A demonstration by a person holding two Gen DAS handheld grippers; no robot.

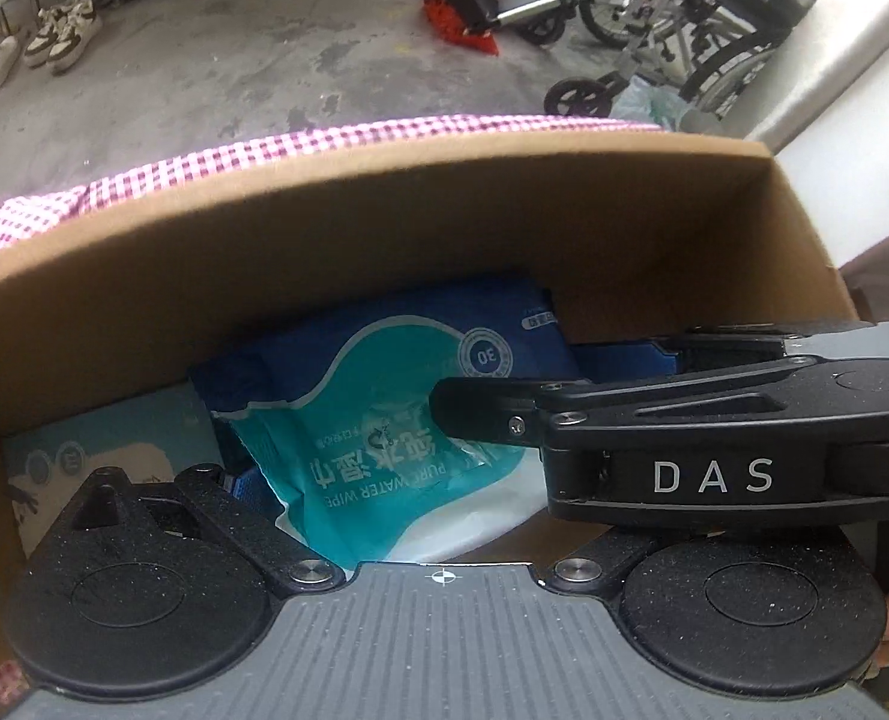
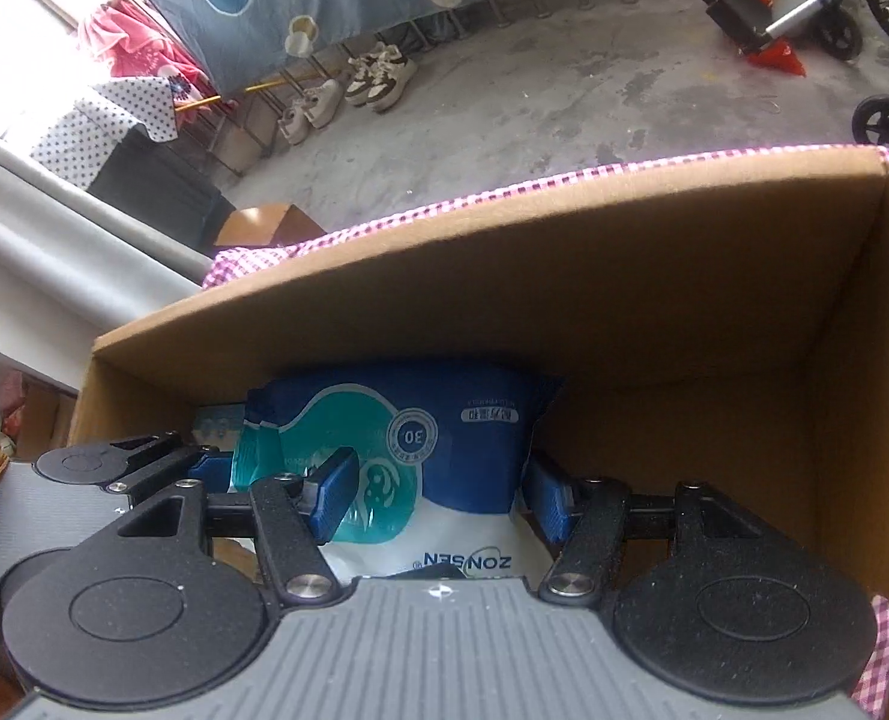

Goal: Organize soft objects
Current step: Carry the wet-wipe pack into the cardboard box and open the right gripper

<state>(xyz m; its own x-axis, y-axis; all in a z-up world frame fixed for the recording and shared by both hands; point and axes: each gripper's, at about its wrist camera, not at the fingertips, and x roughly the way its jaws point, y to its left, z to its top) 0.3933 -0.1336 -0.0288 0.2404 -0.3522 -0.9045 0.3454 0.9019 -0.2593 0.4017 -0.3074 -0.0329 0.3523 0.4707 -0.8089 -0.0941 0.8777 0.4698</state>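
A blue, teal and white pack of wet wipes (image 1: 378, 438) (image 2: 420, 450) hangs low inside an open cardboard box (image 1: 384, 228) (image 2: 624, 276). My right gripper (image 2: 438, 498) is shut on it, a blue pad pressing each long side. In the left wrist view this gripper (image 1: 534, 384) reaches in from the right, across the pack. My left gripper (image 1: 420, 498) grips the same pack from the other end. Its left pad lies against the crumpled end and its right finger is hidden under the right gripper. The right wrist view shows it (image 2: 210, 468) at the pack's left end.
A pale blue packet (image 1: 114, 444) lies on the box floor at the left. The box stands on a pink checked cloth (image 1: 264, 147) (image 2: 444, 204). Beyond are the concrete floor, shoes (image 2: 378, 81), a wheelchair (image 1: 714, 18) and a red bag (image 1: 462, 0).
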